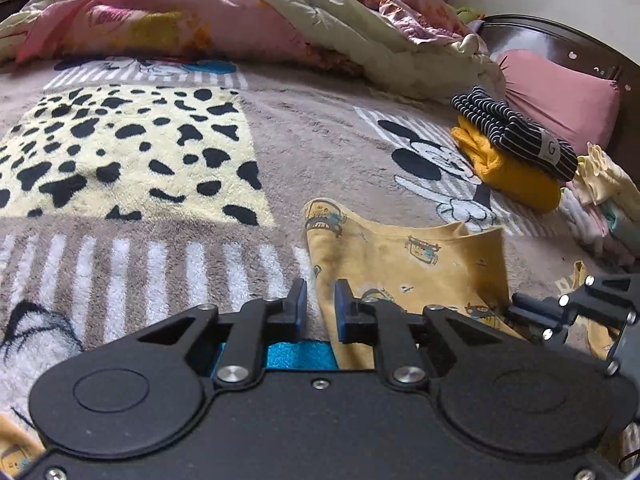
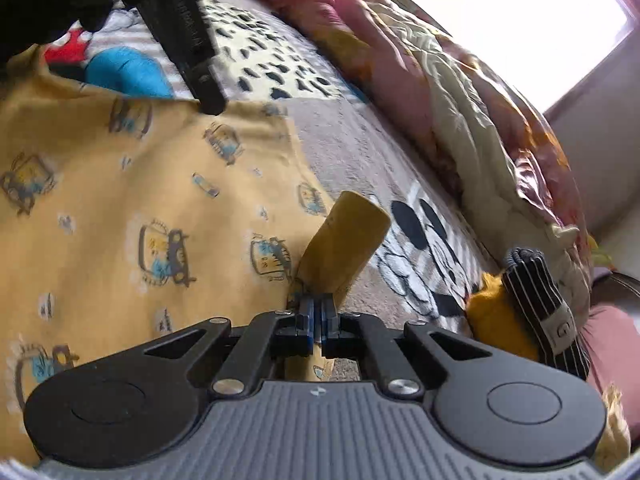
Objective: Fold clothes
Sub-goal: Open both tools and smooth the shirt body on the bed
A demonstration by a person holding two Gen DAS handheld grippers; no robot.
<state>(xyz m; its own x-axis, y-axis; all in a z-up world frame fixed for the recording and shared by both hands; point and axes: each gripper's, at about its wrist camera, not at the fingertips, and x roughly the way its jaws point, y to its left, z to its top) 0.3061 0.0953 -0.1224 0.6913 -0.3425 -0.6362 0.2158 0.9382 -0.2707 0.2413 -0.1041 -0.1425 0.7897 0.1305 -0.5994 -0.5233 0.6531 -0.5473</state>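
A yellow garment printed with small cars point(image 1: 404, 260) point(image 2: 132, 208) lies on the bed blanket. My left gripper point(image 1: 320, 304) is open, its blue pads apart at the garment's left edge, with the cloth edge beside the right pad. My right gripper point(image 2: 318, 312) is shut on a fold of the yellow garment, and a flap of cloth sticks up beyond its pads. The right gripper also shows at the right edge of the left wrist view point(image 1: 576, 312). The left gripper's body point(image 2: 188, 40) shows at the top left of the right wrist view.
A folded stack, striped dark garment point(image 1: 516, 132) on an orange one point(image 1: 516, 176), sits at the right. More folded pale clothes point(image 1: 600, 208) lie beside it. A rumpled quilt point(image 1: 240, 12), pink pillow point(image 1: 560, 88) and dark headboard point(image 1: 560, 40) lie beyond.
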